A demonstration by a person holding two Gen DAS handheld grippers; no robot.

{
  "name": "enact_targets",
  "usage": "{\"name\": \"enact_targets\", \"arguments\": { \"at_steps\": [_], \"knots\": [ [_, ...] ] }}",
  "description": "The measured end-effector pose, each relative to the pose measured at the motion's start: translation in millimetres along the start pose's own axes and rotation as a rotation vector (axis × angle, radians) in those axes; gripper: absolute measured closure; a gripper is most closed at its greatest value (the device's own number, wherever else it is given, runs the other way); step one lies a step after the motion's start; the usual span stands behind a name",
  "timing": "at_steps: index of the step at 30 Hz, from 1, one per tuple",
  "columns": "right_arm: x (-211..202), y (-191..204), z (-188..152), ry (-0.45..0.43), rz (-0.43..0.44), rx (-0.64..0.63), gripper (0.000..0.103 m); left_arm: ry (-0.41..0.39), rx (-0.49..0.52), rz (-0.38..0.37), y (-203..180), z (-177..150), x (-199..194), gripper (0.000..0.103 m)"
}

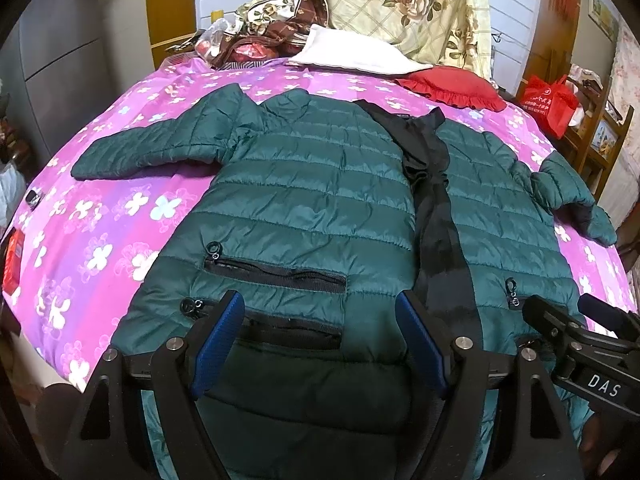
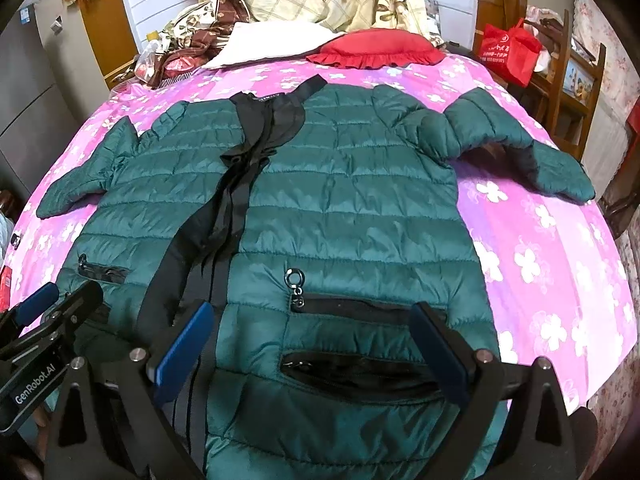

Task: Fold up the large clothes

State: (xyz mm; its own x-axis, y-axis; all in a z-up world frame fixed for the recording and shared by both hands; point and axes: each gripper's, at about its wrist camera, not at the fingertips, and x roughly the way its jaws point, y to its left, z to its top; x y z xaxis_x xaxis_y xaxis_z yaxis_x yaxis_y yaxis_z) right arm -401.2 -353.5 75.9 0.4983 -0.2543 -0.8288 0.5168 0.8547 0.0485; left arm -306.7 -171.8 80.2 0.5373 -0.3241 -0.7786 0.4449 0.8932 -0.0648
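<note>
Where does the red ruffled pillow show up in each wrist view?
Left wrist: red ruffled pillow upper right of centre, beyond the green jacket's collar.
Right wrist: pillow top centre, above the jacket.
Shared landmark: white pillow just left of it in both.

The left gripper [image 1: 320, 344] was held with its jaws spread wide, and nothing lay between the blue pads [image 1: 218, 344]. The right gripper [image 2: 310, 354] was likewise spread wide with nothing clamped; its blue pads [image 2: 182, 352] angled outward. Both grippers pointed forward, side by side at a similar height. Each appeared at the edge of the other's wrist view.
</note>
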Motion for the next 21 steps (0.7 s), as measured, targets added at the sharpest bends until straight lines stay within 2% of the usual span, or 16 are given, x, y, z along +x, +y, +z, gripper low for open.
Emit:
{"name": "enact_targets", "arguments": {
  "at_steps": [11,21],
  "knots": [
    [2.9,0.4,-0.7,0.019,-0.004,0.001,0.003,0.008,-0.005,0.006,5.1,1.0,3.9,0.053],
    [5.7,-2.5,-1.3,0.002,-0.011,0.001,0.003,0.008,-0.004,0.014,7.3,0.5,5.5,0.053]
  ]
}}
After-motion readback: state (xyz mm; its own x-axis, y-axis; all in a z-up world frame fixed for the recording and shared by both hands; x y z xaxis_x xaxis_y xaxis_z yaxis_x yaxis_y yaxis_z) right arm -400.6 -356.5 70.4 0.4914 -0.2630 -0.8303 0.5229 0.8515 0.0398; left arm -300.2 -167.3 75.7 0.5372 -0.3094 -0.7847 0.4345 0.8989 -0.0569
